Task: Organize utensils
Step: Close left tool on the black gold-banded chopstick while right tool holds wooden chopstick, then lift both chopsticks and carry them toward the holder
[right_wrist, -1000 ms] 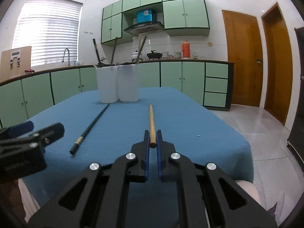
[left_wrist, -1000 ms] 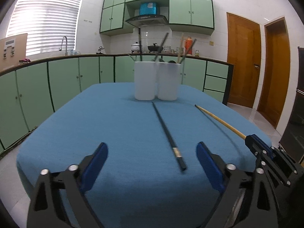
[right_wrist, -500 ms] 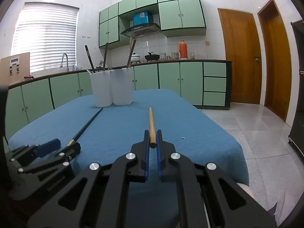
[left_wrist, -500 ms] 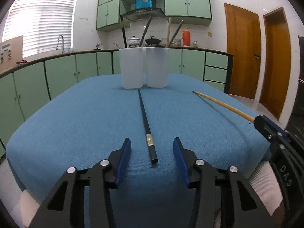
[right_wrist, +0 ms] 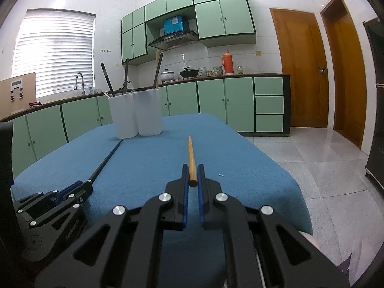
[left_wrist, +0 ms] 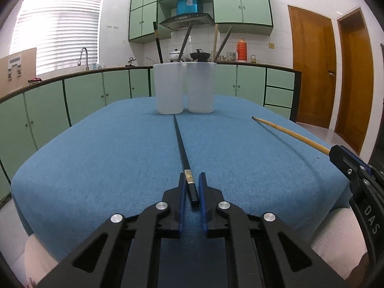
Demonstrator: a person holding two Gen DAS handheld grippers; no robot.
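So the left claw (left_wrist: 192,187) is clenched around the near end of a long black chopstick with a gold band (left_wrist: 180,144), which lies on the blue cloth-covered counter (left_wrist: 108,156) and runs from lower centre up toward the two white plastic cups (left_wrist: 183,87) in the middle of the frame. Those cups sit side by side with a few dark and wooden sticks poking out the top. The right claw (right_wrist: 192,176) is grasping the butt end of a light wooden chopstick (right_wrist: 190,156), centre frame, pointing away toward the counter's far edge, right of the cups.
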